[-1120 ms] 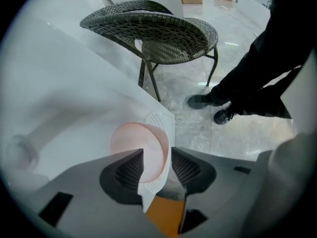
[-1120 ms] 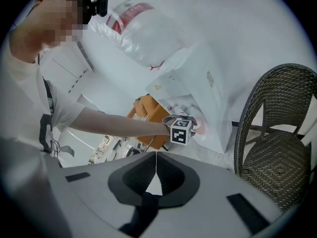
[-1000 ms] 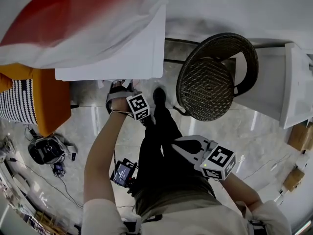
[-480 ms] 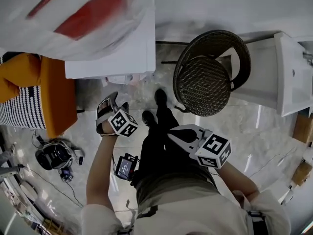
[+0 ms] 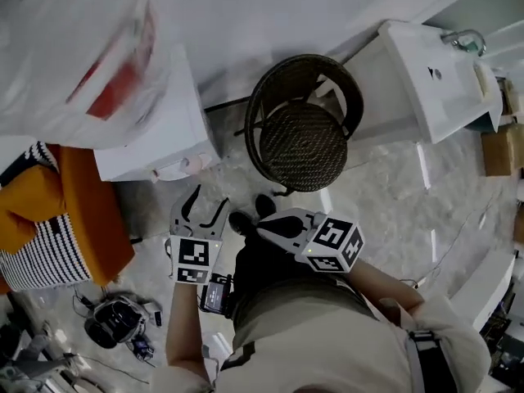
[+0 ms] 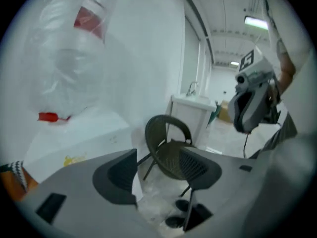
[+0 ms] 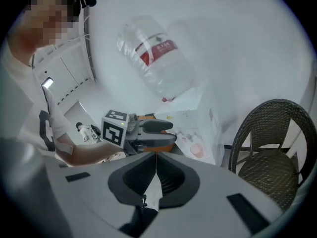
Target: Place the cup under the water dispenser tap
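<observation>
A small pink cup (image 5: 190, 164) stands in the recess of the white water dispenser (image 5: 155, 129), below its big clear bottle (image 5: 82, 64). The right gripper view shows the cup (image 7: 197, 149) on the dispenser (image 7: 200, 115) too. My left gripper (image 5: 209, 199) hangs in the air short of the dispenser. Its jaws have just been opening and stand wide with nothing between them (image 6: 158, 170). My right gripper (image 5: 264, 223) is beside it above my legs, with its jaws together and empty (image 7: 156, 157).
A dark wicker chair (image 5: 303, 137) stands right of the dispenser. Further right is a white sink cabinet (image 5: 434, 72). An orange seat with a striped cushion (image 5: 49, 211) sits at the left, with cabled gear (image 5: 119, 322) on the floor.
My left gripper has come up and back from the foot of the dispenser and rolled over, empty. The right gripper rose a little. The head view swung, so the dispenser and chair shifted left.
</observation>
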Demonstrator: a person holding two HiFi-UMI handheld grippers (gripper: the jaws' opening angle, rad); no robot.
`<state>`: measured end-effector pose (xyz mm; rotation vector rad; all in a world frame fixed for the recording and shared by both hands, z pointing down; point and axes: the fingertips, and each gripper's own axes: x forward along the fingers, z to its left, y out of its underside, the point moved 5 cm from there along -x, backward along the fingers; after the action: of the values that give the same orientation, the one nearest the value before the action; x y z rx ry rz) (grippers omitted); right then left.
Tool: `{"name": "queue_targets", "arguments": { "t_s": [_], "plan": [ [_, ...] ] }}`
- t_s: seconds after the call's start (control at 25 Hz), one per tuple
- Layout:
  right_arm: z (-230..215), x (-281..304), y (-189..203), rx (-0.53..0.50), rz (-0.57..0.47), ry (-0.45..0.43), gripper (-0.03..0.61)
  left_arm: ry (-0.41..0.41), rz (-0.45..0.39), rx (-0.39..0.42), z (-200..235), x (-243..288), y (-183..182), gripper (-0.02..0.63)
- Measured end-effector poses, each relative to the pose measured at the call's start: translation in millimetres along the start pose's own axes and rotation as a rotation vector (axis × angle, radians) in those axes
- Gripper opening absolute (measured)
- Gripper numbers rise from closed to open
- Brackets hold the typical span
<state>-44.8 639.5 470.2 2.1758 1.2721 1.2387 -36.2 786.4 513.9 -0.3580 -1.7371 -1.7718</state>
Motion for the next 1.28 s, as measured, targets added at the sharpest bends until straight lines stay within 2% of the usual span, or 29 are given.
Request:
{"name": "queue_targets", "arguments": {
  "t_s": [0.16,0.32,0.56,0.6,0.72,0.92,1.0,1.08,1.2,1.28],
  "plan": [
    [1,-29,-10,0.041,-0.088,0.031,0.028,0.136,-0.147,-0.030,-32,-8,-53,0.311],
    [-1,-72,-19,0.073,-0.195,0.072,0.028,0.242,-0.206,0.036,-75,-6,-93,0.311],
    [-4,-161,-5,0.086,-0.365,0.219,0.028,0.493,-0.299,0.102,-167,10,-153,0.310],
    [-3,-177,0,0.086,-0.390,0.240,0.029,0.535,-0.313,0.109,-185,11,-161,0.299],
    [2,-223,18,0.078,-0.468,0.299,0.028,0.636,-0.344,0.126,-238,13,-176,0.210],
    [23,-284,67,0.103,-0.560,0.366,0.028,0.668,-0.333,0.206,-307,2,-182,0.204],
    [38,-305,86,0.097,-0.592,0.381,0.028,0.682,-0.340,0.230,-327,-8,-182,0.184],
    [48,-323,101,0.067,-0.619,0.399,0.028,0.713,-0.342,0.290,-343,-11,-185,0.134],
    [53,-330,116,0.038,-0.632,0.380,0.029,0.710,-0.286,0.392,-348,-14,-179,0.078],
    [53,-328,128,0.041,-0.624,0.341,0.028,0.674,-0.236,0.399,-346,-19,-170,0.069]
  ]
}}
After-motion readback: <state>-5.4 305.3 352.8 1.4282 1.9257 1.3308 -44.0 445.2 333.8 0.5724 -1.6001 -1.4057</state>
